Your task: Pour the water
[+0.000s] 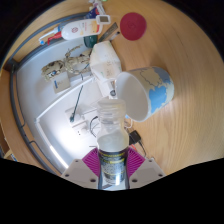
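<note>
I have my tongs (112, 165) clamped on a clear plastic bottle (112, 150), both pink pads (93, 160) pressing its sides, so it cannot slip while I tip it. I hold the bottle low on its body, I think, to leave the neck free and let its mouth lead ahead of the fingers. The bottle points away from me over the white tray (60, 125), which I judge is there to catch spills. Just beyond the bottle's far end lies a white and blue cup (150, 90), tilted or on its side with its open mouth turned towards me; whether it rests flat I cannot tell. Above it stands a tall white container (105, 62). A cable (76, 105) trails across the tray. Further off on the wooden table (185, 50) sit a round pink coaster (133, 25) and a white device (78, 30), well clear of the pouring.
</note>
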The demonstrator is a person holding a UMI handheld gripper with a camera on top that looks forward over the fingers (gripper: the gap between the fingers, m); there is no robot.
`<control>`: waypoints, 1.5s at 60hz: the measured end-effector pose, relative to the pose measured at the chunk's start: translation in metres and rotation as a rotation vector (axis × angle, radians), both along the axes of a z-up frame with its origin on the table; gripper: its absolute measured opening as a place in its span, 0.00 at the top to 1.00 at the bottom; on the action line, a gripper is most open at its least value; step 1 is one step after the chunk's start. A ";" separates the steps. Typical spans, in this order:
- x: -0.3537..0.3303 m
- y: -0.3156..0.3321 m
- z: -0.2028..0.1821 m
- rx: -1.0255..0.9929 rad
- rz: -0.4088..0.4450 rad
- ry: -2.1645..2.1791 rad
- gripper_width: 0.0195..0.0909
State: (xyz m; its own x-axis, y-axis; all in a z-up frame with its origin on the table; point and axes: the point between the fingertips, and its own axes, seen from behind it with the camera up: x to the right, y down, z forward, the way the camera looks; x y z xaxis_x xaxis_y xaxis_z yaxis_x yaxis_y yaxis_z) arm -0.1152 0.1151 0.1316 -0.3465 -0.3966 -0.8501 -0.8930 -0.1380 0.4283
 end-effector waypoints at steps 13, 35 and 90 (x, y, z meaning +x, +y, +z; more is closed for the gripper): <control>0.013 -0.013 0.028 0.073 0.214 -0.599 0.85; 0.184 -0.010 0.086 0.061 0.246 -1.758 0.84; 0.283 0.002 -0.073 0.031 0.232 -1.852 0.70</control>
